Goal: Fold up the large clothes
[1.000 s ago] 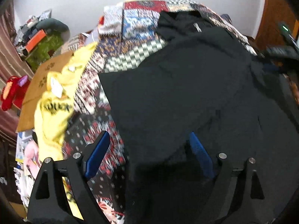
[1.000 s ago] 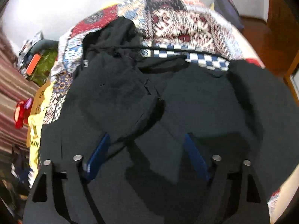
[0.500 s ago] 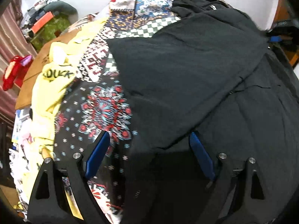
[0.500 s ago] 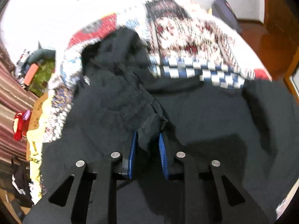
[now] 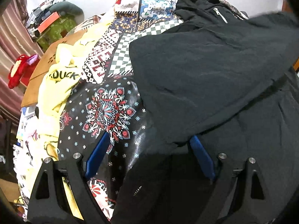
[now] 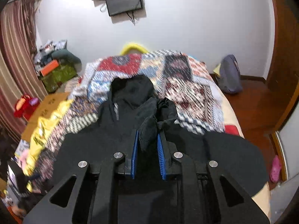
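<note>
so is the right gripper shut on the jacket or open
Shut on it: the right gripper has a bunch of the black jacket pinched between its blue pads.

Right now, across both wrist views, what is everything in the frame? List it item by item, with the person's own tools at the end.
black zip hoodie: one, black, spread across the bed, one bunched part lifted
patchwork bedspread: one, multicoloured, covering the bed
yellow garment: one, pale yellow with black lettering, at the bed's left edge
cardboard sheet: one, brown, beside the yellow garment
red plush toy: one, red, by the curtain
striped curtain: one, brown and cream, left wall
wall screen: one, black, above the bed
backpack: one, grey-blue, on the floor at right
left tool: blue pads wide apart over the hoodie's edge
right tool: blue pads clamping bunched hoodie fabric
</note>
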Available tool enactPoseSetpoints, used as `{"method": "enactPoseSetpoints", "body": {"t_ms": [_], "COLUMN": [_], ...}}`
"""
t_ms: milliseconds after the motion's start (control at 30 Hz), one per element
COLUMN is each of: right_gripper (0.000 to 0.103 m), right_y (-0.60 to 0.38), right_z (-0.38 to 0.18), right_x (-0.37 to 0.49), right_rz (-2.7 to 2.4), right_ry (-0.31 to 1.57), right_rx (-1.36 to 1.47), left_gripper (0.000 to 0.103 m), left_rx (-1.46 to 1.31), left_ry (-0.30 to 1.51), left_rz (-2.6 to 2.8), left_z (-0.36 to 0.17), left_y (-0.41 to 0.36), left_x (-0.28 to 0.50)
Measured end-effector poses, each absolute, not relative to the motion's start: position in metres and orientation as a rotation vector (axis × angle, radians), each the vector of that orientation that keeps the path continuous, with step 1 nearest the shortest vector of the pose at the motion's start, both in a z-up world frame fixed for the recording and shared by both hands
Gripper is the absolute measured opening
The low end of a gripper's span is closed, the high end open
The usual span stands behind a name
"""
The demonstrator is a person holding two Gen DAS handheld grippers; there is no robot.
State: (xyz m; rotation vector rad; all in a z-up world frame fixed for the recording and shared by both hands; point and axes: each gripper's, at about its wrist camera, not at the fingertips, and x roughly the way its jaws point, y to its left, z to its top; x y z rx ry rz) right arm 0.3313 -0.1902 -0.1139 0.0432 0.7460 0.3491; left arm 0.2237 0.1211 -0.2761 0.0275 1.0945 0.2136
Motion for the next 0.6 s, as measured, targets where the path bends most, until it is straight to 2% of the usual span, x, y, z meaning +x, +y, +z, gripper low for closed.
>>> {"method": "enactPoseSetpoints", "body": {"t_ms": [267, 400, 467, 600], "right_gripper": [0.018, 0.019, 0.029, 0.041], "right_y": [-0.246, -0.257, -0.260, -0.262], "right_z": [-0.220, -0.237, -0.233, -0.224], "right_x": [0.339, 0.333, 0.331, 0.325], "right_rz": [0.259, 0.255, 0.243, 0.221], "right_ry": [1.049, 1.111, 1.103, 1.106], "right_rx": [0.137, 0.199, 0.207, 0.157], "left_gripper": [0.087, 0.087, 0.087, 0.087], "left_rx": [0.067, 0.088, 0.099, 0.115], "left_ry": [1.120, 1.095, 1.081, 1.030], "left_rz": [0.184, 0.165, 0.156, 0.122], "left_z": [-0.281, -0.268, -0.261, -0.240], "left_y": [0.112, 0.103, 0.097, 0.082], "left_x": [0.221, 0.214, 0.211, 0.207]}}
